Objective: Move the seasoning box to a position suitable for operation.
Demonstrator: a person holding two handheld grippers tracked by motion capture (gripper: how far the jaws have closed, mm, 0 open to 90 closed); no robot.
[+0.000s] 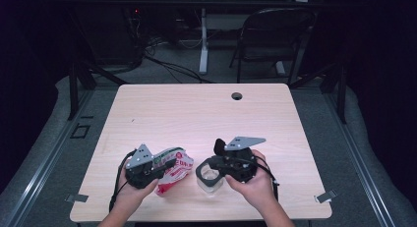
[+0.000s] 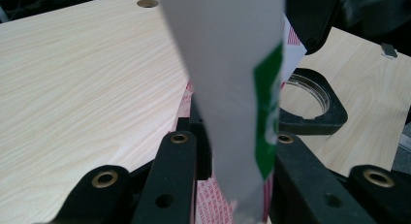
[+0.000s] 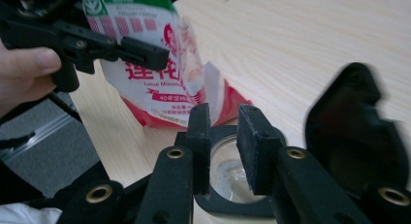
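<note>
A red, white and green printed bag [image 1: 173, 169] is lifted at the front left of the wooden table [image 1: 196, 114]. My left gripper [image 1: 168, 164] is shut on the bag's folded top [image 2: 232, 88], with a pad pressed on each side. A clear jar [image 1: 208, 184] with a black collar [image 2: 310, 118] stands just right of the bag. Its hinged black lid [image 1: 220, 146] stands up open. My right gripper [image 3: 228, 146] hovers over the jar's mouth [image 3: 228, 175]. Its jaws stand a little apart, with nothing between the pads [image 3: 253, 146].
A round cable hole [image 1: 237, 96] sits near the table's far edge. Behind the table stand a folding chair [image 1: 275, 35] and a white post [image 1: 203, 40]. Small metal clips [image 1: 325, 196] mark the front corners.
</note>
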